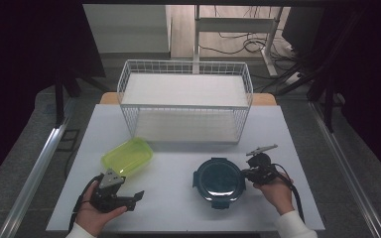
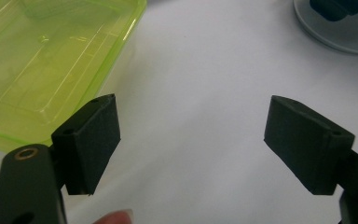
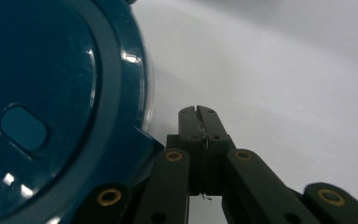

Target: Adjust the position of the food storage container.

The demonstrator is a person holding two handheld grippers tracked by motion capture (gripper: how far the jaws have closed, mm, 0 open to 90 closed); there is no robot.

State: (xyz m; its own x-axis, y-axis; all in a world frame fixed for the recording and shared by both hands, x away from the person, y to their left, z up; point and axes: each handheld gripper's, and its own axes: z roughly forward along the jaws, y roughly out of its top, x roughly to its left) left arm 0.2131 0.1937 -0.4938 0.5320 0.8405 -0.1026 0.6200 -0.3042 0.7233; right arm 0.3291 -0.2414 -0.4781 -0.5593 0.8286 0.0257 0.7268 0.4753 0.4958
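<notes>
High view: A white table (image 1: 178,188) is seen with a white wire basket (image 1: 185,99) standing at its far middle. A yellow-green container (image 1: 127,156) lies left of centre, and a round dark-teal lidded container (image 1: 219,181) lies right of centre, nearer the front edge. The left gripper (image 1: 131,198) is held in a hand (image 1: 96,213) at the near left, just in front of the yellow-green container. The right gripper (image 1: 245,173) is held just beside the right rim of the teal container.

Left gripper view: The jaws are seen spread wide apart over bare table, with nothing between them. The yellow-green container (image 2: 42,60) lies at the upper left, close to one jaw.

Right gripper view: The jaws are pressed together with nothing gripped. The teal lid (image 3: 51,107) lies immediately left of them; contact cannot be confirmed.
</notes>
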